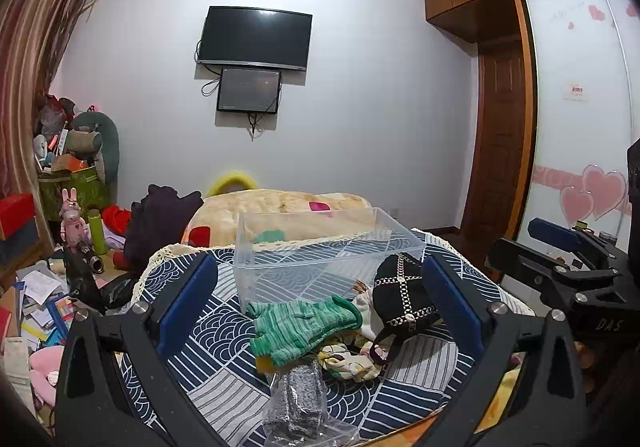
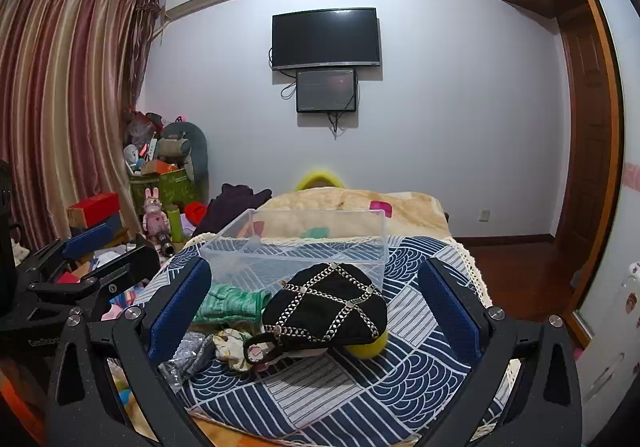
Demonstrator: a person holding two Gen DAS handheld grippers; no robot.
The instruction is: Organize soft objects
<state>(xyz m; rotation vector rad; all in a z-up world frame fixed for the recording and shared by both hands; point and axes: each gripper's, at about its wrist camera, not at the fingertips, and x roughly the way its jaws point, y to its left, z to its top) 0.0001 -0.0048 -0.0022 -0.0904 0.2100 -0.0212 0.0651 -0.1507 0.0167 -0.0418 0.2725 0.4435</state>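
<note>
A pile of soft things lies on a blue-and-white patterned cloth [image 1: 224, 331]. It holds a green knit glove [image 1: 304, 325], a black cap with silver chains [image 1: 404, 297], a floral cloth [image 1: 352, 361] and a grey item in a clear bag [image 1: 302, 401]. A clear plastic box [image 1: 316, 243] stands empty just behind the pile. My left gripper [image 1: 320, 311] is open, with the pile between its blue pads. My right gripper [image 2: 316, 311] is open around the cap [image 2: 332, 307]. The glove [image 2: 232, 303], the box [image 2: 300, 247] and a yellow-green object [image 2: 372, 345] under the cap show there too.
A bed with a beige blanket [image 1: 280, 207] lies behind the box. Cluttered boxes, toys and papers [image 1: 48, 287] fill the floor at the left. A wardrobe and door [image 1: 504, 127] stand at the right. The other gripper shows at the right edge of the left wrist view [image 1: 568, 259].
</note>
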